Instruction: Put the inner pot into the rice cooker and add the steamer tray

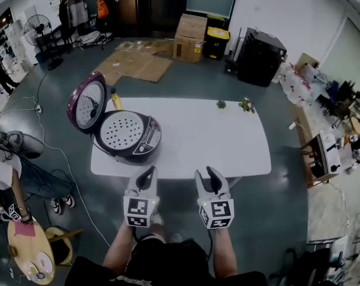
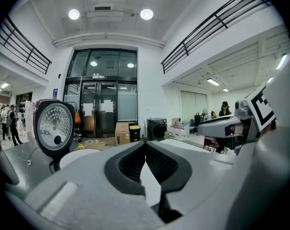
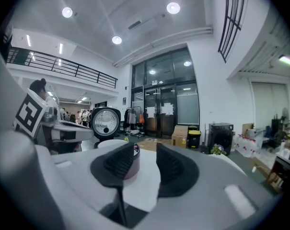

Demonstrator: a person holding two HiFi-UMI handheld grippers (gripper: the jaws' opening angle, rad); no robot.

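The cooker stood open at the left end of a white table. Its perforated tray lay flat across the mouth, and its lid was tipped up behind. The pot itself could not be seen under the tray, though the tray's level seat suggested it was already in place.

Both grippers hung over the table's near edge, well apart from the cooker. The left gripper had its jaws closed tip to tip on nothing. The right gripper had its jaws partly apart, with only bare tabletop in the gap. From the right gripper view, the cooker's purple body showed past the left jaw, with the lid rising beyond it. The left gripper view caught the same lid off to its left. Two small plants sat at the table's far edge, and cardboard boxes stood on the floor beyond.

By the look of it, both parts of the task were done and only a check remained. If the tray needed settling, the sound approach would be to come in from above. One gripper would steady the cooker's body while the other pressed lightly on the tray's rim rather than its holed centre. Both should keep clear of the raised lid, so a knock would not bring it down on the tray. If no settling was needed, the grippers were best kept clear of the cooker.
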